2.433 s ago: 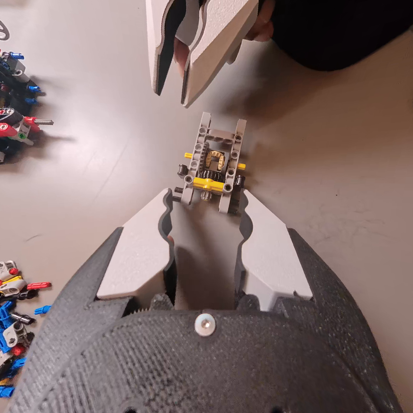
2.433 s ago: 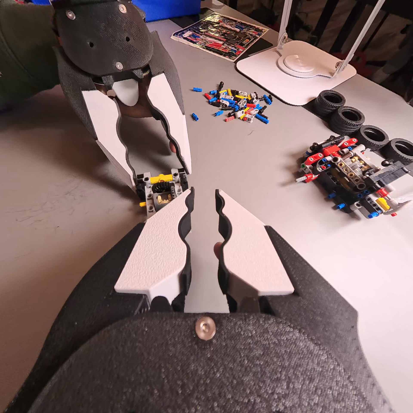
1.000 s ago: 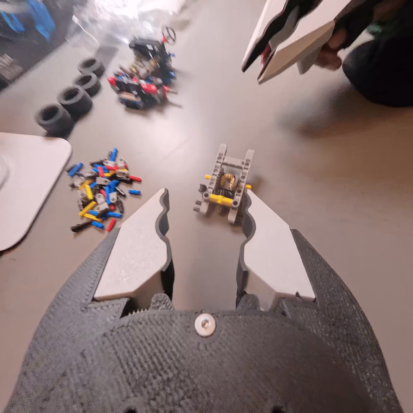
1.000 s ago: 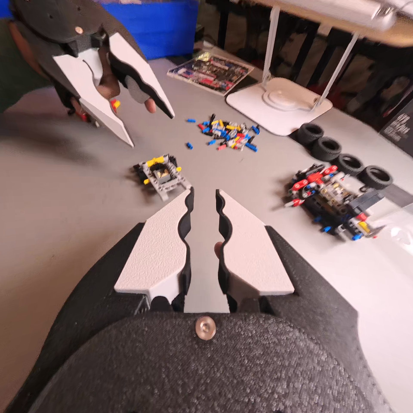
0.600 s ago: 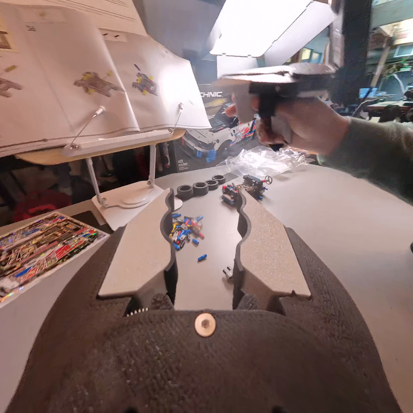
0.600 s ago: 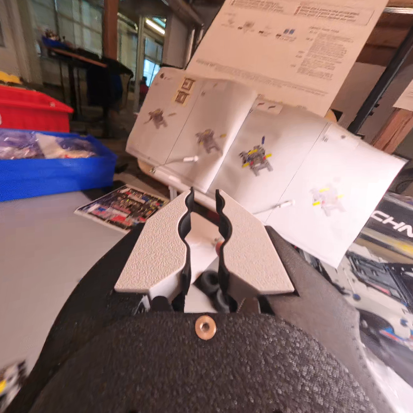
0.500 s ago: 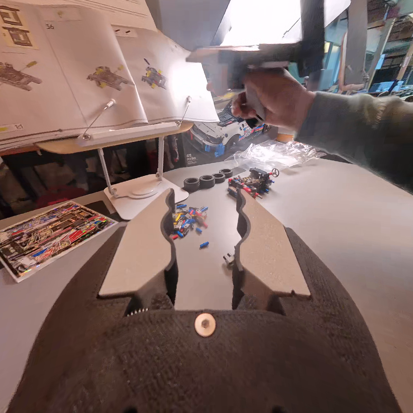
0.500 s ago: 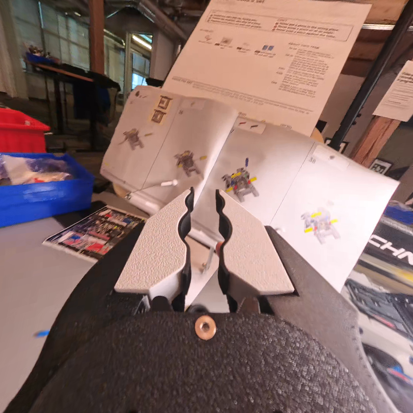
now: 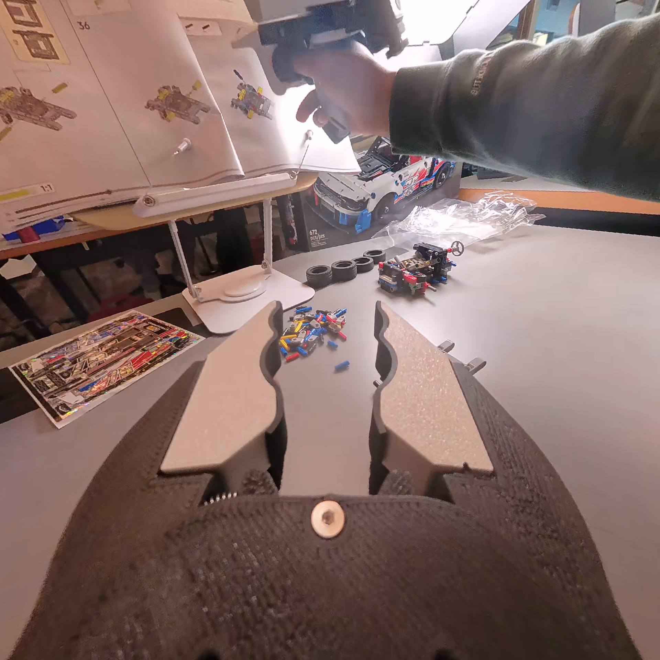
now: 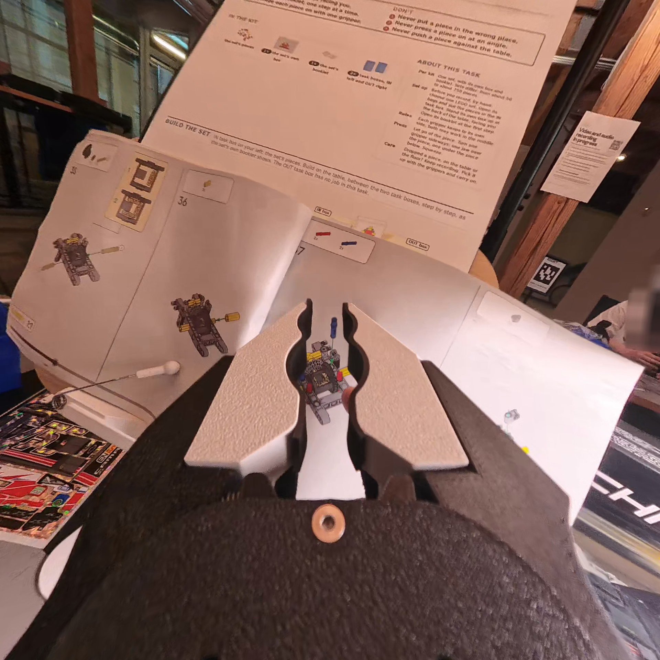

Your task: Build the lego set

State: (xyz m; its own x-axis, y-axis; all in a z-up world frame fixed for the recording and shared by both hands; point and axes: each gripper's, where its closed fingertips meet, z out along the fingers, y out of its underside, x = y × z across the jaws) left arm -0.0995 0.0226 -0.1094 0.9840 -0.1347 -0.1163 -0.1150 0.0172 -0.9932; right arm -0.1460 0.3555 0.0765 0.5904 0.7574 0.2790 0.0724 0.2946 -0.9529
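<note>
My left gripper (image 9: 326, 310) is open and empty, held above the grey table (image 9: 535, 357). A pile of small coloured pieces (image 9: 314, 328) lies just beyond its tips. The grey frame assembly (image 9: 476, 364) is mostly hidden behind its right finger. A part-built chassis (image 9: 414, 268) and several black tyres (image 9: 343, 269) lie farther back. My right gripper (image 10: 326, 307) is raised and points at the open instruction booklet (image 10: 214, 268); its jaws stand a narrow gap apart and hold nothing. In the left wrist view a hand (image 9: 343, 82) holds it up by the booklet (image 9: 143, 107).
The booklet rests on a white stand (image 9: 243, 293). A shiny sticker sheet (image 9: 100, 360) lies at the left, also in the right wrist view (image 10: 46, 475). The set's box (image 9: 375, 193) and a clear plastic bag (image 9: 457, 218) are at the back. A large printed sheet (image 10: 357, 89) hangs behind the booklet. Some 40 cm of space lies between my two pairs of fingers.
Both grippers have lifted off the grey frame assembly and tilted up. The right gripper has swung up close to the booklet's right page. The frame assembly stays on the table.
</note>
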